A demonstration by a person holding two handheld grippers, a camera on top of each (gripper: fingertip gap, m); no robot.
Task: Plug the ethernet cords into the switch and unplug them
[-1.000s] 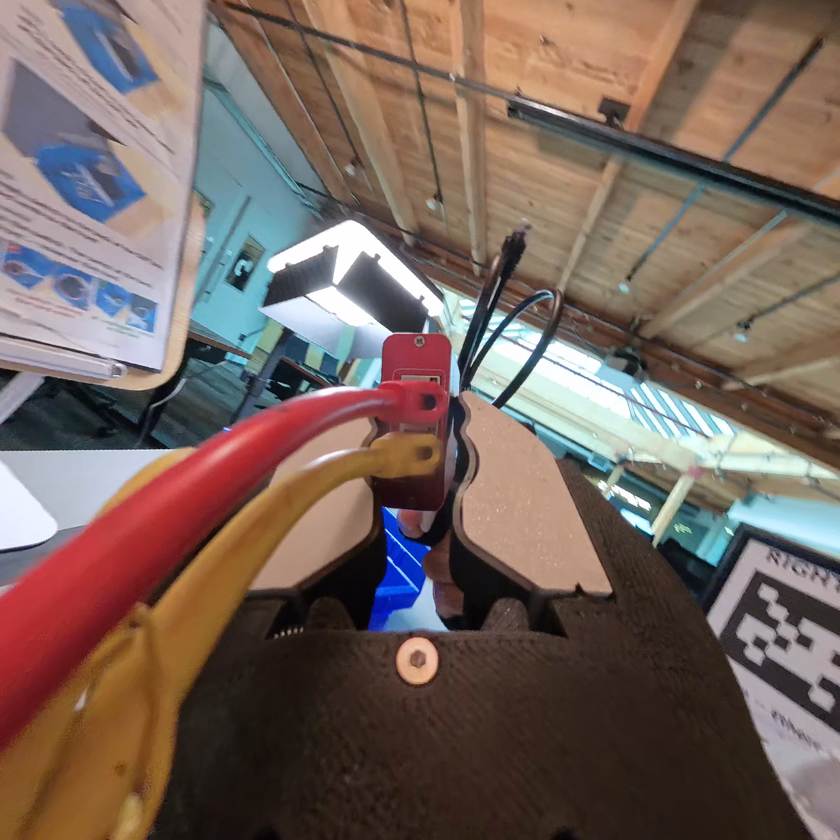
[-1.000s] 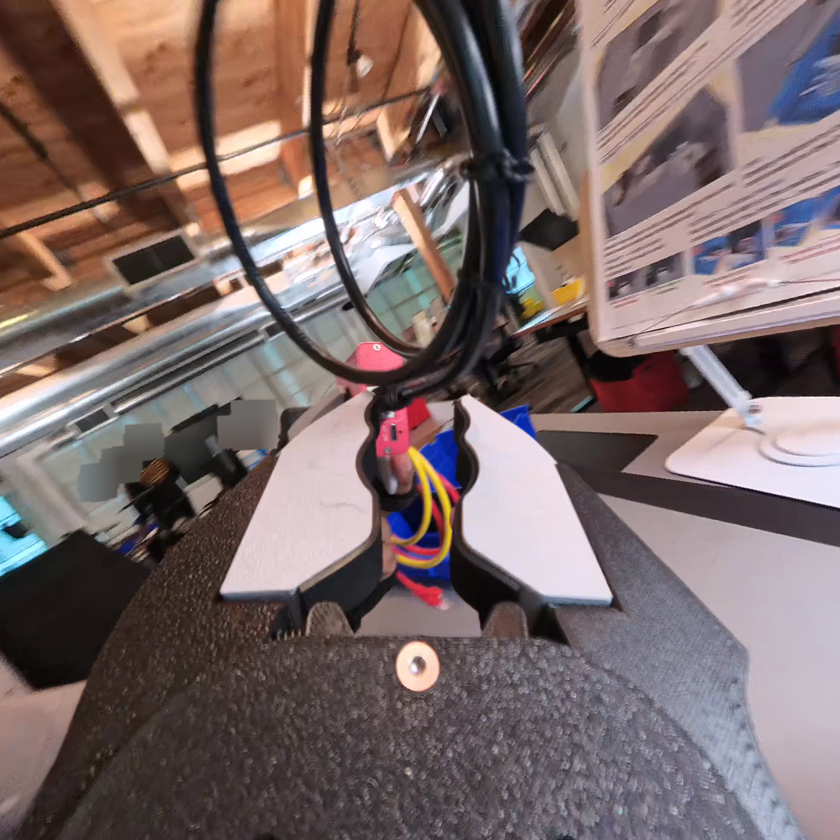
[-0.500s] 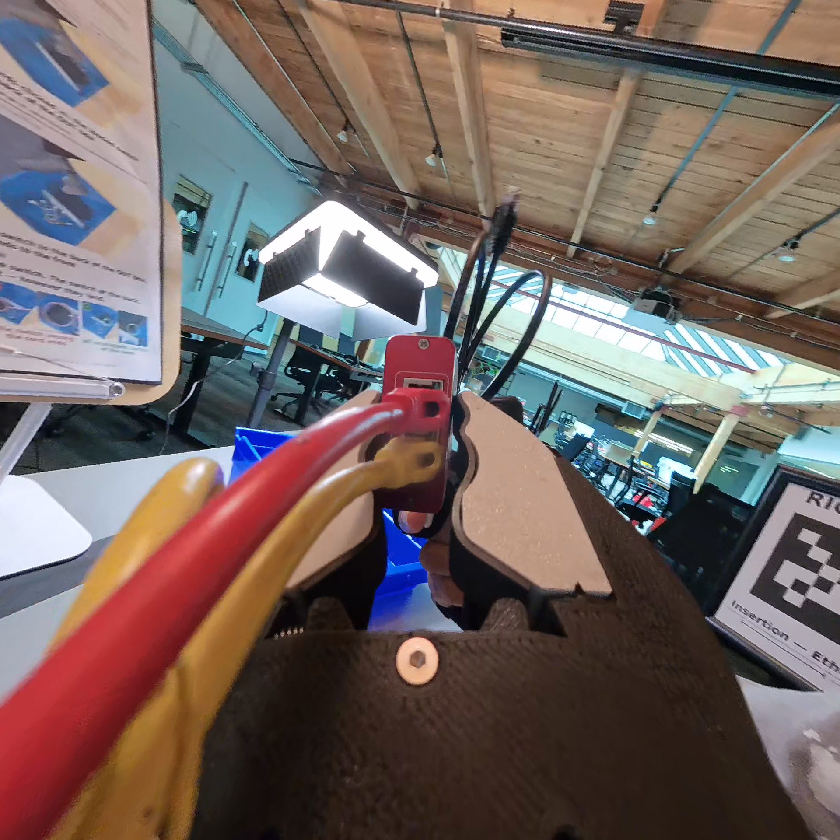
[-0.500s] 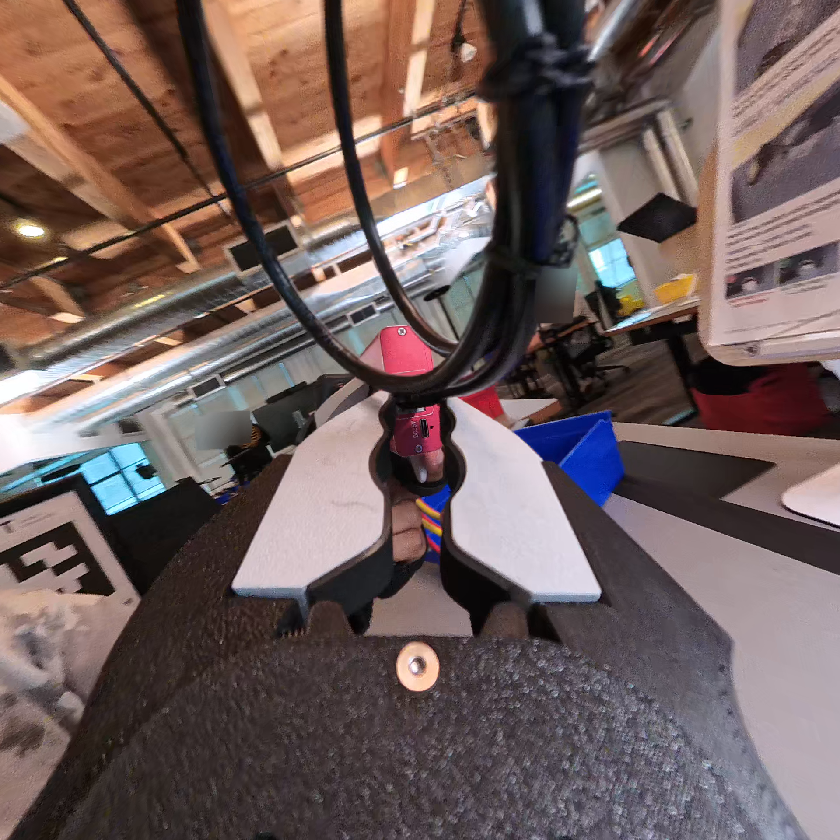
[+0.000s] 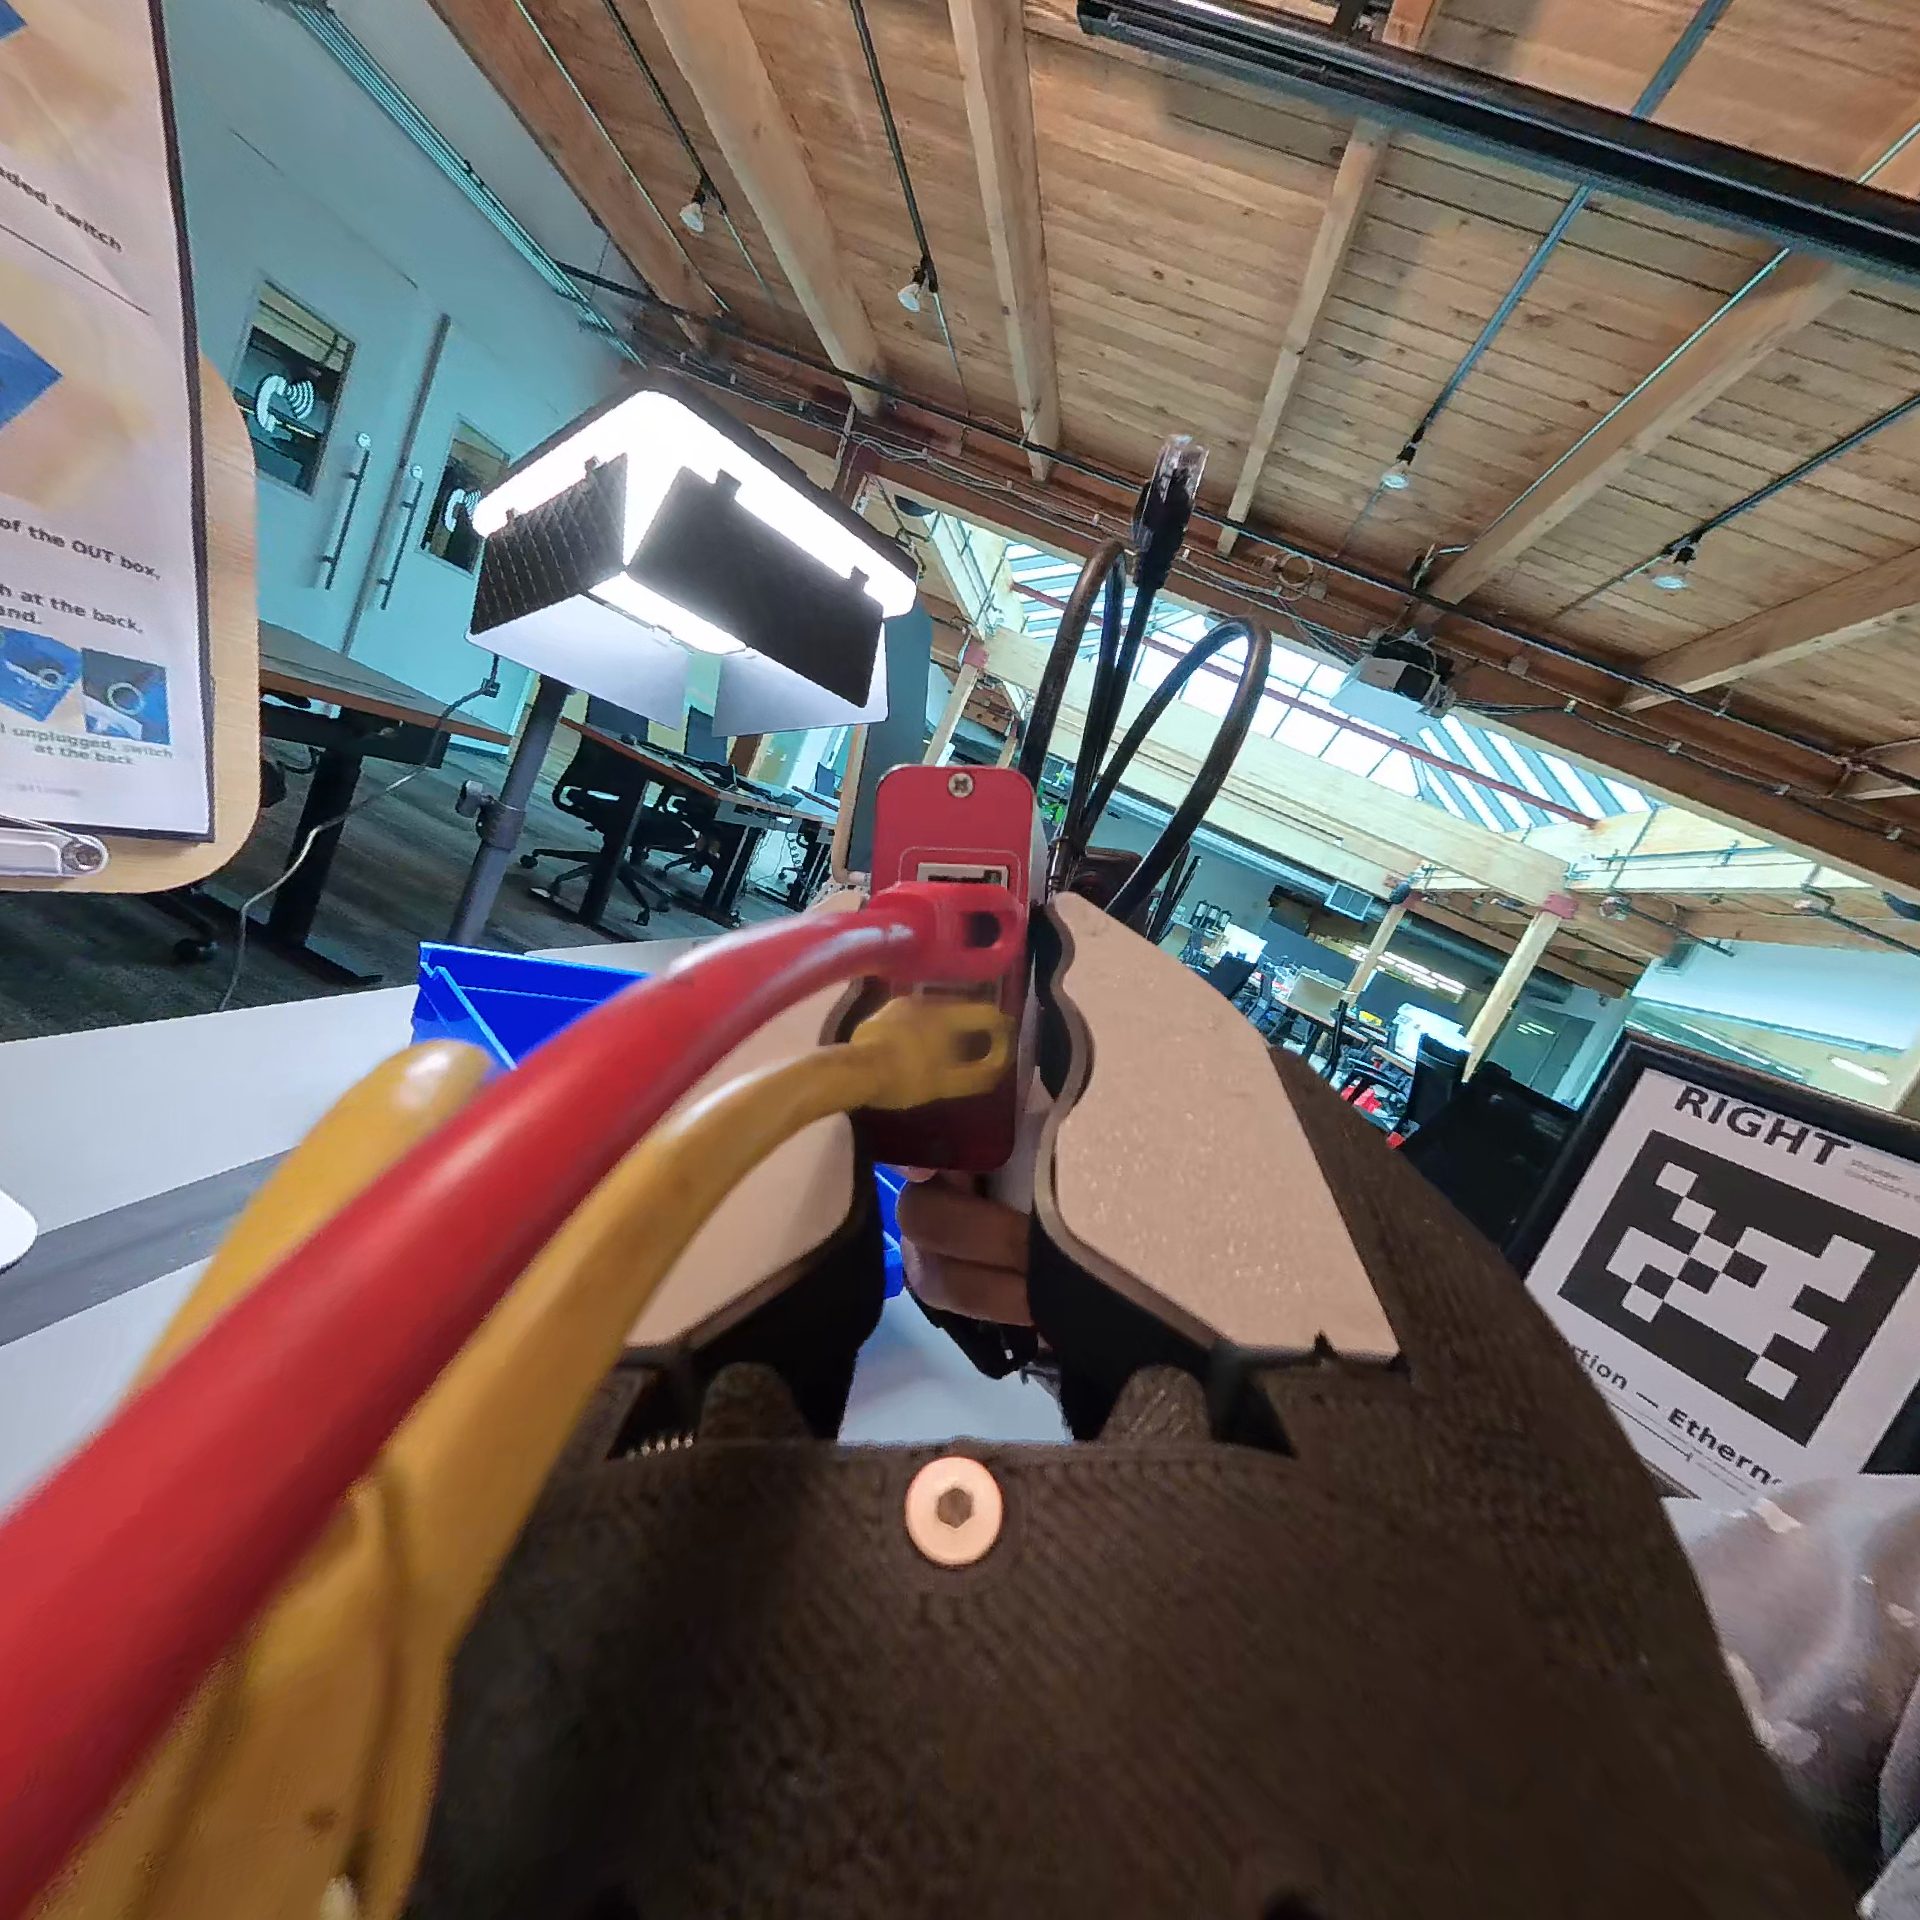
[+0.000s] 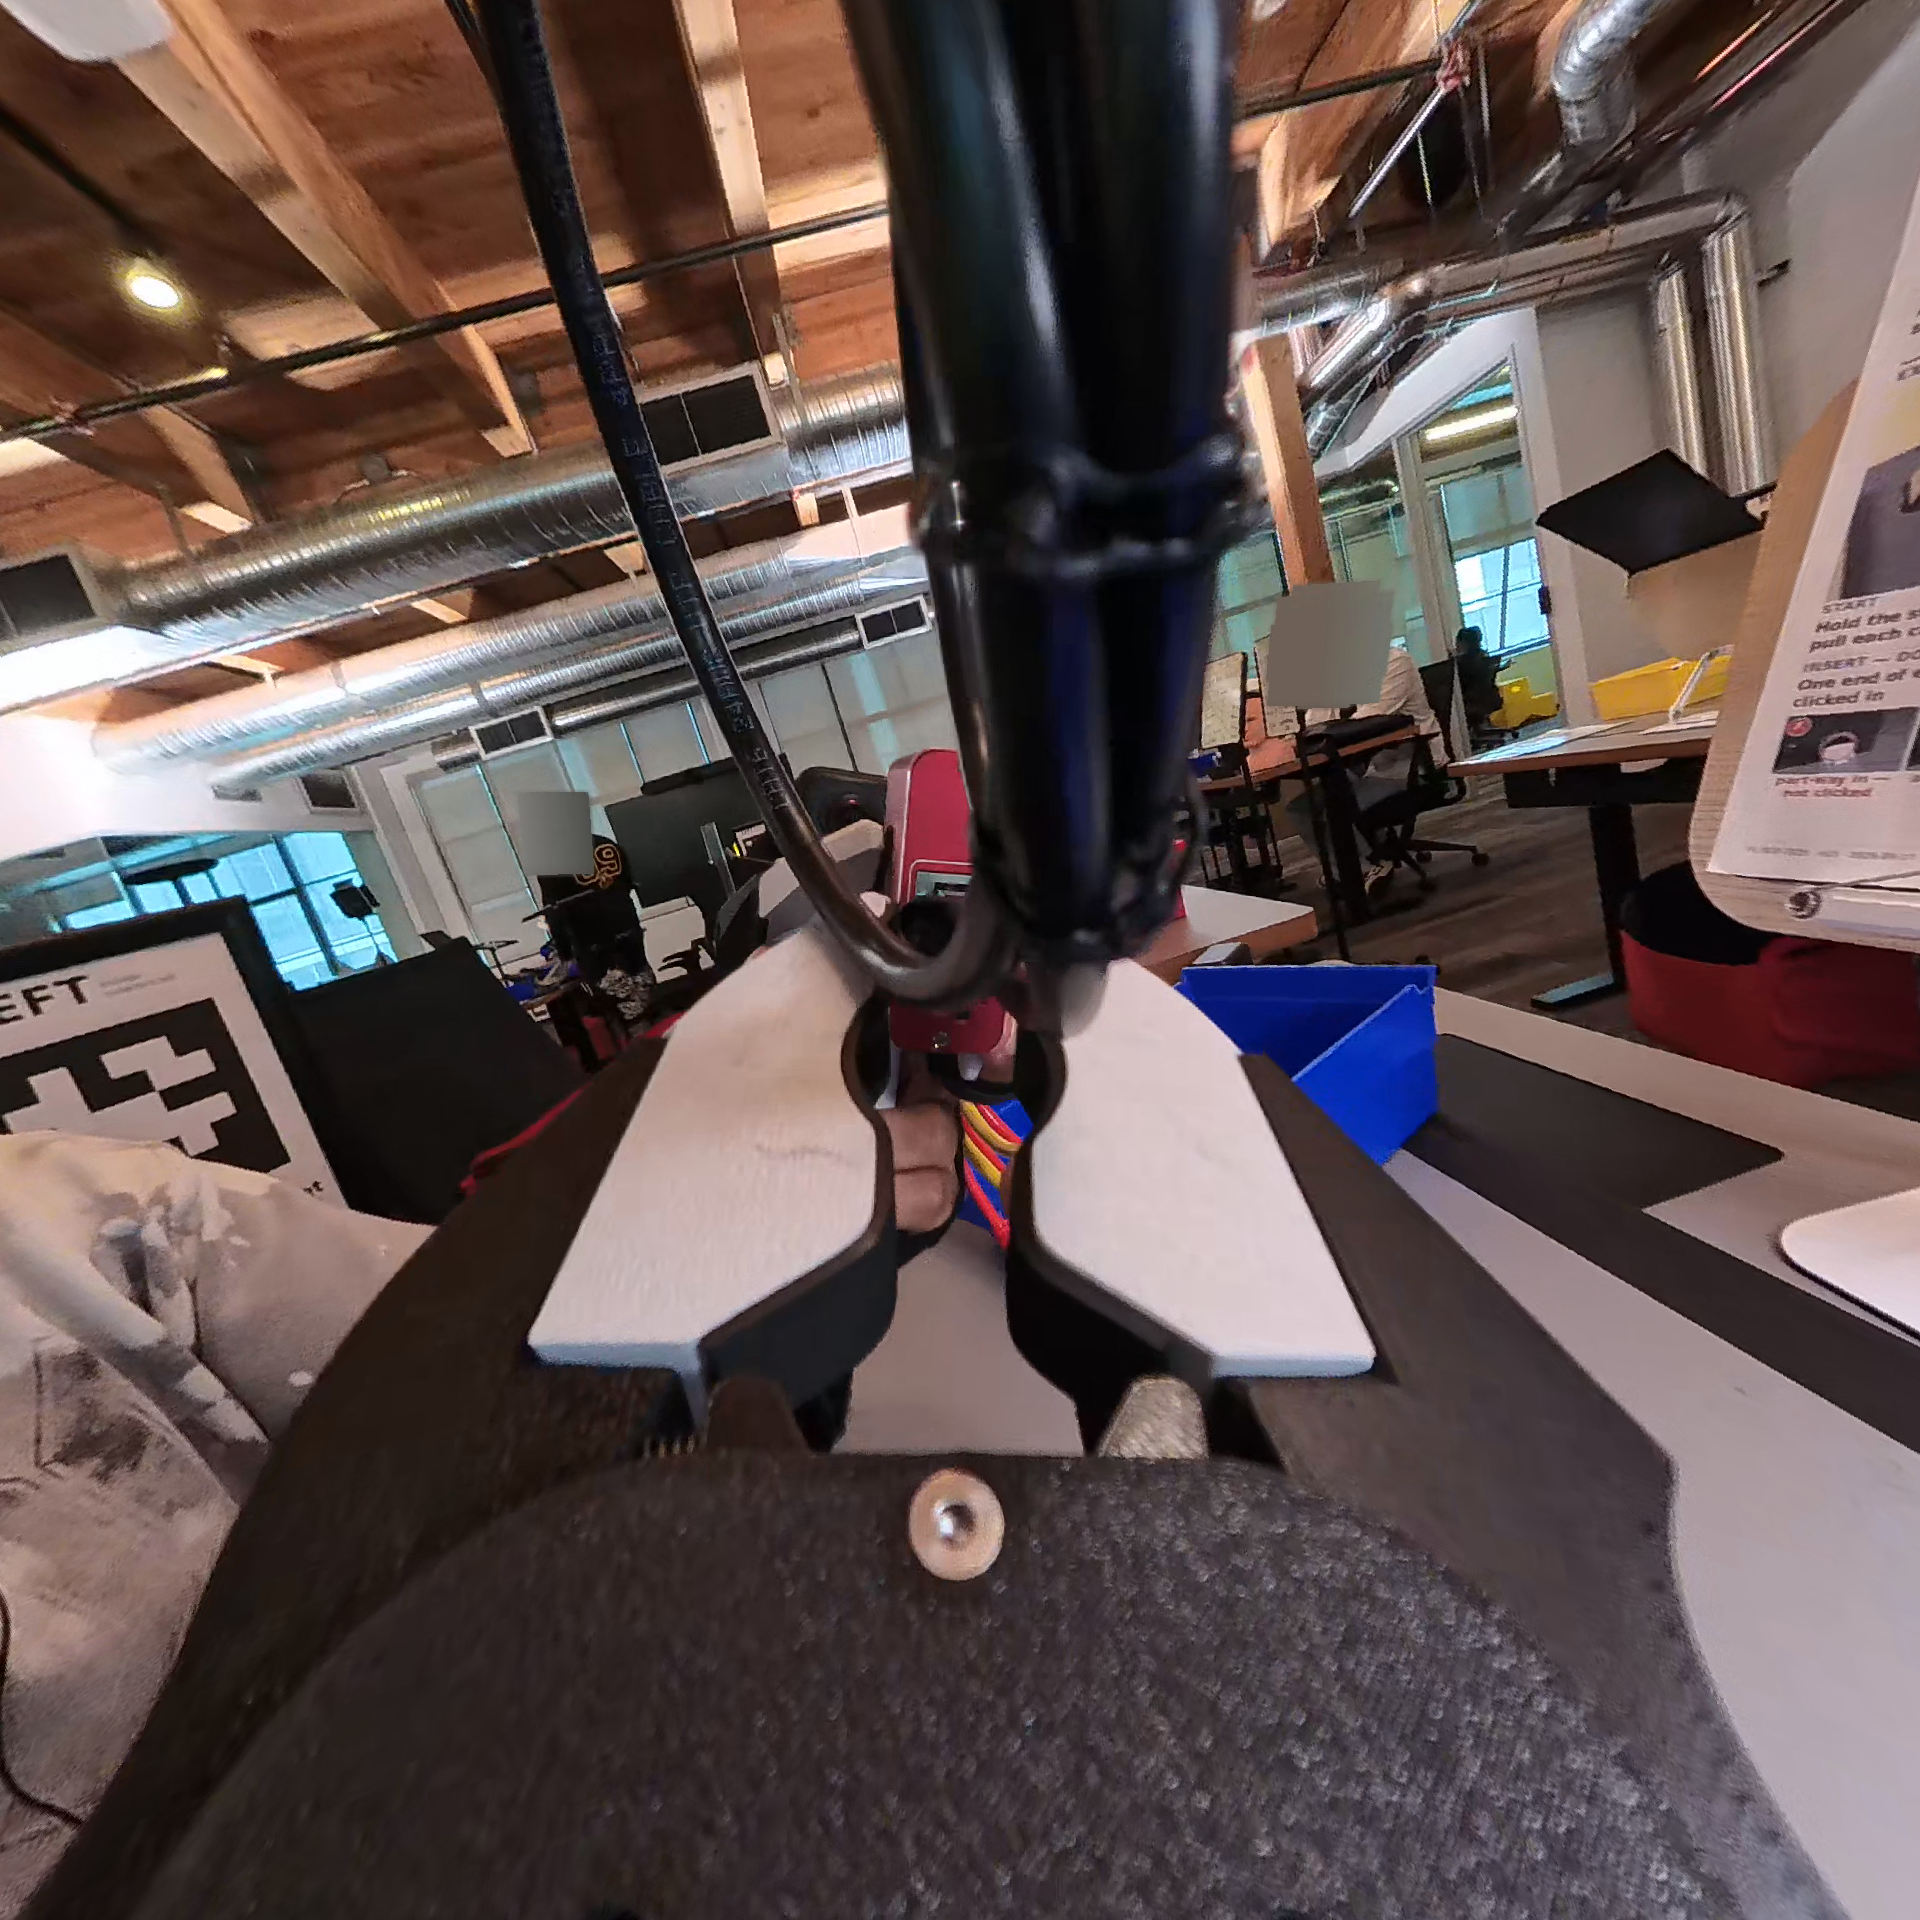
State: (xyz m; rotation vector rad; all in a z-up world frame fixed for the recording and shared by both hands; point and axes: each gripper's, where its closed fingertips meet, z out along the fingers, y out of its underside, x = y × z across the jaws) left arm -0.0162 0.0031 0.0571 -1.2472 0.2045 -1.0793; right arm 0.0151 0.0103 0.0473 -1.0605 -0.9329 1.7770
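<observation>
Left gripper point(image 5: 1023, 997) pinches red switch point(image 5: 951, 977) upright in air above grey table point(image 5: 156, 1081), near its far edge. Red cord point(image 5: 582, 1122) and yellow cord point(image 5: 727, 1122) sit plugged into facing ports, one above other. Right gripper point(image 6: 961, 997) clamps black cord bundle point(image 6: 1070, 582) against opposite side of same switch point(image 6: 928, 831). Blue bin point(image 6: 1340, 1049) stands on table behind. Bare fingers point(image 6: 920, 1164) visible between right gripper's plates.
</observation>
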